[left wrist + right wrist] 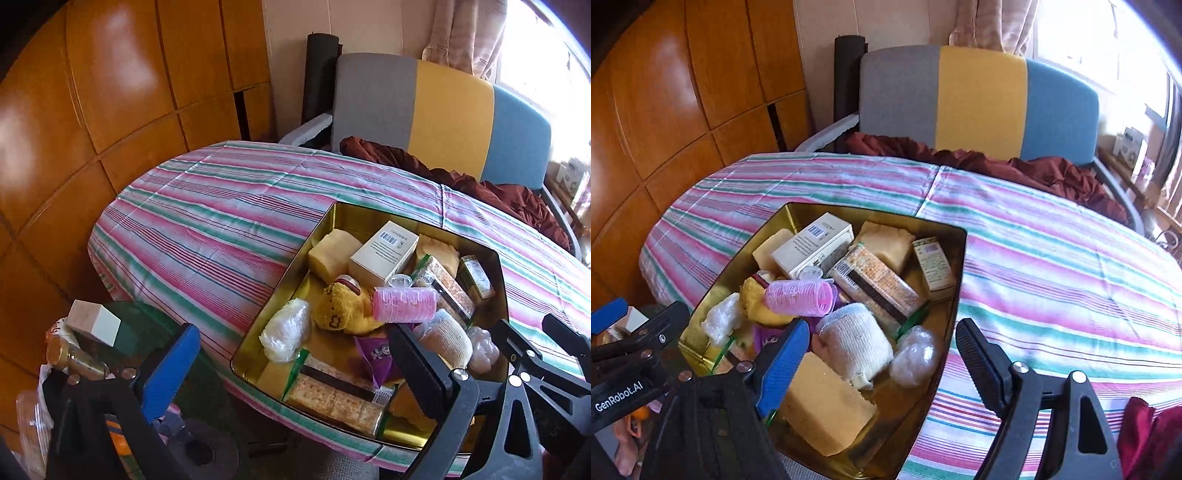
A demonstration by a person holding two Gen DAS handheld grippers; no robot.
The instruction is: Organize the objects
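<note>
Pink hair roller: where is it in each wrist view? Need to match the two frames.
Left wrist: pink hair roller sits right of centre, lying across the pile in the gold tin, beside the yellow plush toy.
Right wrist: pink hair roller sits left of centre, open end facing the camera, above the bandage roll.
Shared landmark: the white barcode box just behind it.

"GenRobot.AI" is printed in white on the black body of the left tongs (617, 354), seen left of the gold tin (945, 295). Barcodes are carried by the white box (809, 247) and cracker pack (875, 284) inside that tin, but their digits cannot be read.
</note>
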